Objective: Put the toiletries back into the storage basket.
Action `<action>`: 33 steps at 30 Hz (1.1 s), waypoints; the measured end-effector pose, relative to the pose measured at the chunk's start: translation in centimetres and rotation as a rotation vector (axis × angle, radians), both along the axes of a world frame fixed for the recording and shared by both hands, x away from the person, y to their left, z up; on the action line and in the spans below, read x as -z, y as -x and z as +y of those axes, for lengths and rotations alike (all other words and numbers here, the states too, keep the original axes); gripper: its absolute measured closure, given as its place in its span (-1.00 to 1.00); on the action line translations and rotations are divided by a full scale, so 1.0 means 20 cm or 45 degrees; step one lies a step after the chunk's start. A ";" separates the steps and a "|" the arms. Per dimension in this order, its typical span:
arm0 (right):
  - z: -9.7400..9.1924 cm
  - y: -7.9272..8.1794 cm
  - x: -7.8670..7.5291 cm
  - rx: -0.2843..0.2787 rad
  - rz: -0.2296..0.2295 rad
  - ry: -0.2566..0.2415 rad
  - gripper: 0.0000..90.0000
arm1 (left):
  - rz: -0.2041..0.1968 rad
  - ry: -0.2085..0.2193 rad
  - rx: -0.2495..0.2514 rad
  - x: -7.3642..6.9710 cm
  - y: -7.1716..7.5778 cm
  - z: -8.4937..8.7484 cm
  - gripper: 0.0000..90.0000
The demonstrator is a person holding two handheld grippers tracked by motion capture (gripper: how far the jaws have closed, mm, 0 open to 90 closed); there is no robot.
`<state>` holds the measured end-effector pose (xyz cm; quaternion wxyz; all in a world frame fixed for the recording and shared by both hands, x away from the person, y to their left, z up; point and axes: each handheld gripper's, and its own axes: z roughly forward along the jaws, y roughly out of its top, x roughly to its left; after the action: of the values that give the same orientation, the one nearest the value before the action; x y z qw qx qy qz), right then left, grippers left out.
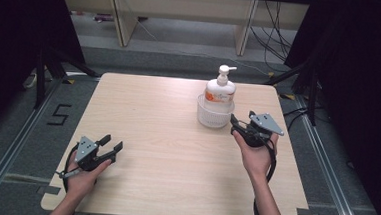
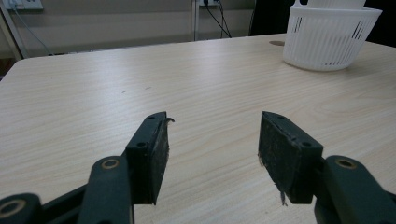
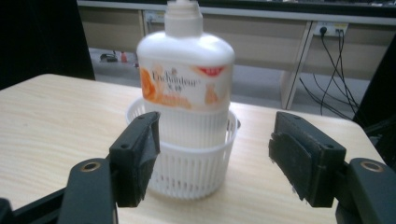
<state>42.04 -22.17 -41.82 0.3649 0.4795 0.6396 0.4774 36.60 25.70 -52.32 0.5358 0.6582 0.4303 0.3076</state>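
A white pump bottle (image 1: 220,91) (image 3: 187,79) with an orange label stands upright in a small white slotted basket (image 1: 212,118) (image 3: 187,168) (image 2: 327,39) at the table's back right. My right gripper (image 1: 241,124) (image 3: 212,156) is open just to the right of the basket, its jaws pointing at it without touching. My left gripper (image 1: 112,144) (image 2: 212,149) is open low over the front left of the table, with nothing between its jaws.
The light wooden table (image 1: 166,136) has rounded corners and dark floor around it. Black curtains hang at both sides. Desk legs (image 1: 124,18) and cables (image 1: 278,32) are beyond the far edge.
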 end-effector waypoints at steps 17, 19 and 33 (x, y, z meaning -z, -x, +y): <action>-0.12 0.15 0.21 -0.009 0.120 0.011 -0.26 | -0.003 -0.001 0.000 0.00 0.00 0.00 -0.06; -0.13 0.17 0.24 0.013 0.146 -0.011 -0.26 | -0.003 -0.002 0.000 0.00 0.00 0.00 -0.06; -0.17 0.28 0.42 -0.001 0.169 -0.007 -0.24 | -0.002 -0.003 -0.003 0.00 0.00 0.00 -0.06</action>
<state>36.44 -25.48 -50.29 0.3202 0.5110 0.6612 0.4463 36.59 25.67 -52.31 0.5350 0.6579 0.4303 0.3094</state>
